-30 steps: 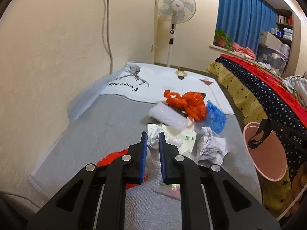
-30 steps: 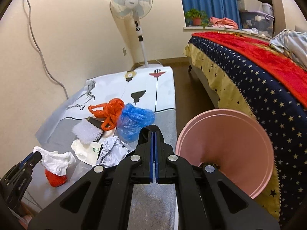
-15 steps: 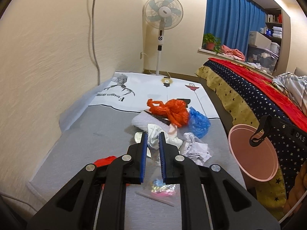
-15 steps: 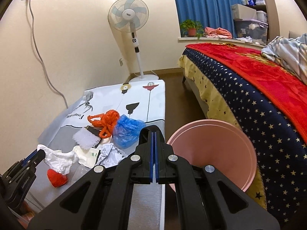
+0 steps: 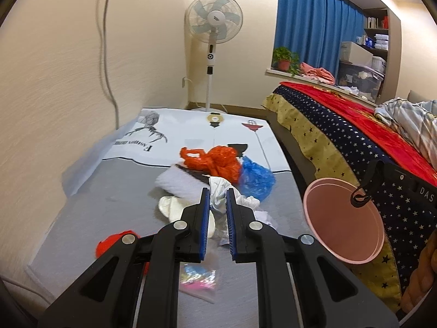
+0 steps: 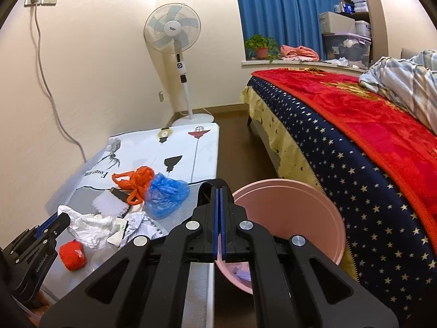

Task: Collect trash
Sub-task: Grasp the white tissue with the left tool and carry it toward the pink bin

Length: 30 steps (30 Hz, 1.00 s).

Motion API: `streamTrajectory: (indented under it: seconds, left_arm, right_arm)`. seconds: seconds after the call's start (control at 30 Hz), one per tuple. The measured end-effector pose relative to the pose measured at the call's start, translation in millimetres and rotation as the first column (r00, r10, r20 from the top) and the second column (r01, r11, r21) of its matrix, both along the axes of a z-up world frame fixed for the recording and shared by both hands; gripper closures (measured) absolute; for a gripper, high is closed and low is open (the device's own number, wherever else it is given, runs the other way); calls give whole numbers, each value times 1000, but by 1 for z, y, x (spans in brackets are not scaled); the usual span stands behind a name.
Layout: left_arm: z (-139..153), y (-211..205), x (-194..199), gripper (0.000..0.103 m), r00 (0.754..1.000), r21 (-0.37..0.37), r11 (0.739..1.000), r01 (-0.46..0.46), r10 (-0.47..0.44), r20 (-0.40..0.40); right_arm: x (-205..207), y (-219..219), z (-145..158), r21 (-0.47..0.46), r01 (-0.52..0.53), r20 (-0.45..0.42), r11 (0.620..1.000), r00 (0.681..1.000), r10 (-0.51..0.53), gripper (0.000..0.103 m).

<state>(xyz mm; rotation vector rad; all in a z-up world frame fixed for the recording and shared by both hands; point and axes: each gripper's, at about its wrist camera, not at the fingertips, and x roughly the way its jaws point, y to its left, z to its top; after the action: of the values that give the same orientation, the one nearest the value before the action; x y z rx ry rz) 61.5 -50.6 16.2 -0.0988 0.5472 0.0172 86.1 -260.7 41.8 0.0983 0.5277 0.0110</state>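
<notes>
Left gripper point(image 5: 217, 199): black with blue pads, pinching a crumpled white plastic wad point(image 5: 218, 191), soft and creased.
Right gripper point(image 6: 219, 191): pads pressing flat together on a black strap point(image 6: 209, 185); round, smooth pink bin point(image 6: 300, 191) is hanging by it at 3 o'clock.
Trash pile: sitting on the grey cloth table point(image 5: 109, 205) at 12 o'clock of the left gripper, with a crinkly orange bag point(image 5: 215, 160), glossy blue bag point(image 5: 255, 176), fuzzy white brush point(image 5: 177, 183) and a red lump point(image 6: 72, 255) at 9 o'clock.
</notes>
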Motion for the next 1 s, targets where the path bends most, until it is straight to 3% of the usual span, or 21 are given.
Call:
streamTrajectory:
  seconds: [0.53, 1.0]
  left_arm:
    - [3, -52, 17, 91, 992, -18, 992, 127, -127, 20]
    - [-7, -108, 37, 91, 965, -11, 965, 264, -263, 19]
  right_arm:
    - [-2, -46, 3, -1, 130, -6, 992, 992, -130, 102]
    - [-2, -74, -4, -37, 238, -29, 971, 971, -239, 102]
